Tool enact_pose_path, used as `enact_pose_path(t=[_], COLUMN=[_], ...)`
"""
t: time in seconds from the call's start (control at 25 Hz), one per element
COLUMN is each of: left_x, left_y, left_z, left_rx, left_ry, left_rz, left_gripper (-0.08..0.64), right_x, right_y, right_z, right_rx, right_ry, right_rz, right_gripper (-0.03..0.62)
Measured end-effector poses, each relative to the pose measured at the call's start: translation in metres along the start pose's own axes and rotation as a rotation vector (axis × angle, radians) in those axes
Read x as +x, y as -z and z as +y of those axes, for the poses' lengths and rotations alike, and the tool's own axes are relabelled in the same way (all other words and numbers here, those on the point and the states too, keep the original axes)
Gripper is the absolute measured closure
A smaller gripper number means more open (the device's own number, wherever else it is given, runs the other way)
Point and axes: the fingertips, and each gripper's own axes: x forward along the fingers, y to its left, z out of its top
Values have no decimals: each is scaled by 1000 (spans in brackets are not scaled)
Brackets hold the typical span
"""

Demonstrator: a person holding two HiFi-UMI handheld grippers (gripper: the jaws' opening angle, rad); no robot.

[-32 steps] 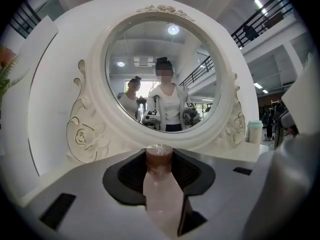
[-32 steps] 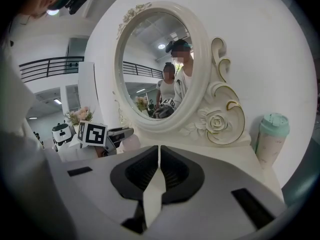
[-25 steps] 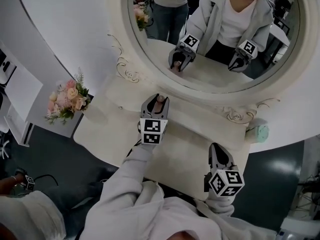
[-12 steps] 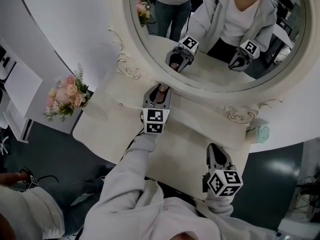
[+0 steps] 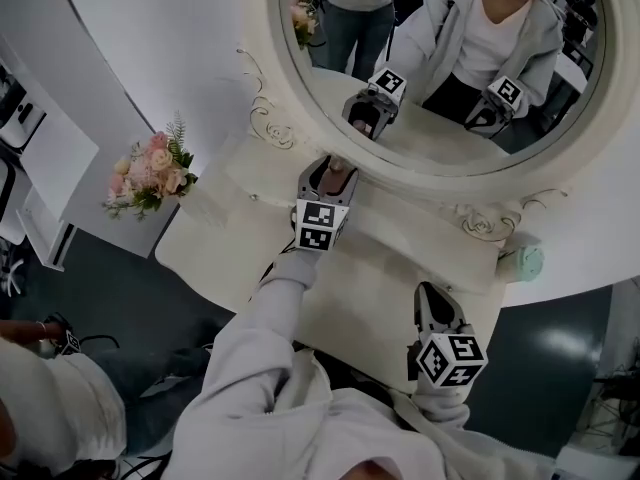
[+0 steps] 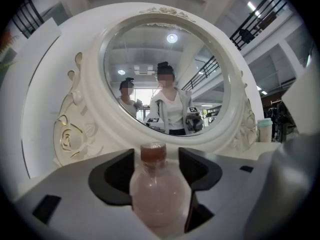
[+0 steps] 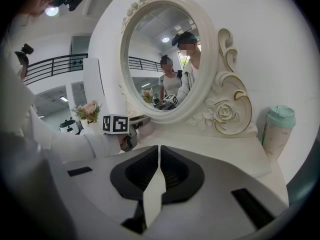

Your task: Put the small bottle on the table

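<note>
The small bottle [image 5: 337,175], clear pinkish with a brown cap [image 6: 153,153], stands upright on the white dressing table [image 5: 380,278], close to the base of the oval mirror [image 5: 300,133]. My left gripper [image 5: 331,164] is around the bottle [image 6: 159,196] and its jaws are opening; the cap shows gaps on both sides. In the left gripper view that gripper [image 6: 156,160] faces the mirror. My right gripper [image 5: 432,300] rests low over the table's front right part, shut and empty; its jaws [image 7: 159,151] meet at the tips.
A pink flower bouquet [image 5: 150,173] stands at the table's left end. A mint green cup [image 5: 522,263] stands at the right by the mirror frame, also in the right gripper view [image 7: 277,129]. The mirror reflects both grippers and two people.
My left gripper has carried the bottle forward, nearer the mirror's base, and its jaws have spread. The right gripper has stayed where it was.
</note>
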Motion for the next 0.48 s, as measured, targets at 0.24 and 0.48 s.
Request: enact_pose_path(t=[0.24,0.48], left_x=[-30,-66], left_y=[7,15], left_z=[-12,-19], left_rx=[19,-66], left_ry=[-8,-28], left_rz=[30,63], left_gripper=[238,235], right_x=[-7,-15], right_y=[4,5], right_z=[5,16], right_rx=[2,-20], right_ry=[-21,-57], right_rz=[-10,-24], right_gripper=[554,554])
